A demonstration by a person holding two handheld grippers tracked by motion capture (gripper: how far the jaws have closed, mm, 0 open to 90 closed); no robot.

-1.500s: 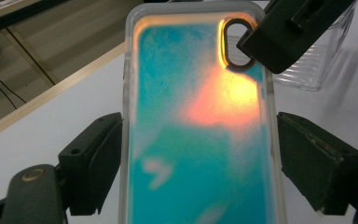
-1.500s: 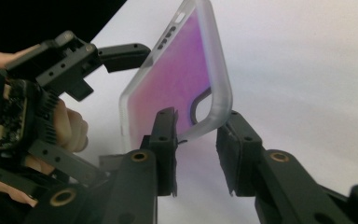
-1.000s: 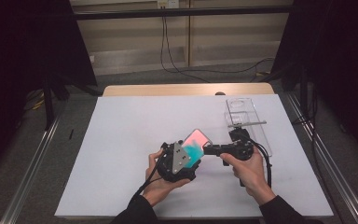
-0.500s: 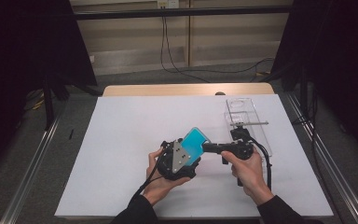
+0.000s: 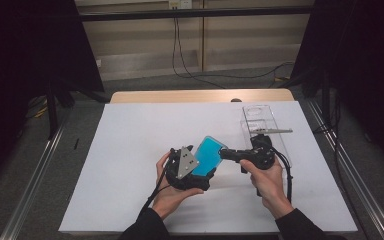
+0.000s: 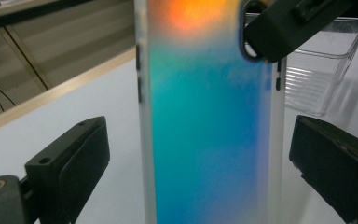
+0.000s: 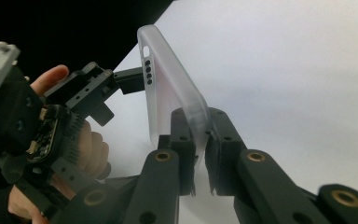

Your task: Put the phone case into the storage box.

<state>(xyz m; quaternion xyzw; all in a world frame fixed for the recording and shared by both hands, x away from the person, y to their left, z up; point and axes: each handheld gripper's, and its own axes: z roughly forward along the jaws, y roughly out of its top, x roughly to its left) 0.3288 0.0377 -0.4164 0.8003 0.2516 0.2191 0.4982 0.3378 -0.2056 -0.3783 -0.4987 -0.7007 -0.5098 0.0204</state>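
An iridescent blue phone case (image 5: 209, 155) is held above the white table between both hands. My right gripper (image 5: 225, 153) is shut on the case's corner beside the camera cut-out, and its jaws pinch the frosted rim (image 7: 198, 135). In the left gripper view the case (image 6: 209, 130) stands upright, and the right gripper (image 6: 279, 28) clamps its top right corner. My left gripper (image 6: 205, 158) is open, with one jaw on each side of the case and a gap at both. In the high view the left gripper (image 5: 200, 167) sits just left of the case.
A clear plastic container (image 5: 262, 125) stands at the right back of the white table sheet (image 5: 130, 150), with a thin grey bar (image 5: 272, 131) across it. It also shows behind the case as a ribbed clear container (image 6: 321, 70). A wooden edge (image 5: 200, 96) runs along the far side.
The case has tilted in the right gripper, so its face now shows blue rather than pink and teal. Both hands have stayed almost in place.
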